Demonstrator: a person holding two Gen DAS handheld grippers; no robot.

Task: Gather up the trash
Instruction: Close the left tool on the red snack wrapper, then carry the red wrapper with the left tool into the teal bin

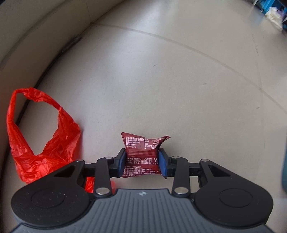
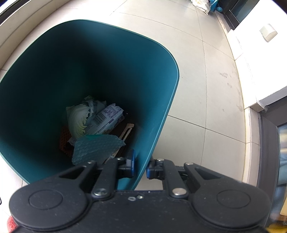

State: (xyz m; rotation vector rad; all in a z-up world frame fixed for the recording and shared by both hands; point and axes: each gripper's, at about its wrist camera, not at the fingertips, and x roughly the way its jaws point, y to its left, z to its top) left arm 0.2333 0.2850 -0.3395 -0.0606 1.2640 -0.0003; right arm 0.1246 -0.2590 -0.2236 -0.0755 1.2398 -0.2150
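Note:
In the left wrist view a dark red snack wrapper (image 1: 141,155) with white print sits between the blue pads of my left gripper (image 1: 141,162), pinched at its sides just above the pale floor. A crumpled red plastic bag (image 1: 41,141) lies on the floor to its left. In the right wrist view my right gripper (image 2: 140,165) is shut on the near wall of a teal trash bin (image 2: 161,111), one pad inside and one outside. At the bin's bottom lie a cabbage leaf (image 2: 79,120), a printed packet (image 2: 105,120) and a teal bubble-wrap piece (image 2: 96,148).
Pale floor tiles (image 1: 161,80) spread ahead of the left gripper, with a wall base (image 1: 26,41) curving along the left. Right of the bin stand a white ledge (image 2: 251,71) and a dark door frame (image 2: 269,143). Blurred blue and white items (image 1: 272,14) sit far off.

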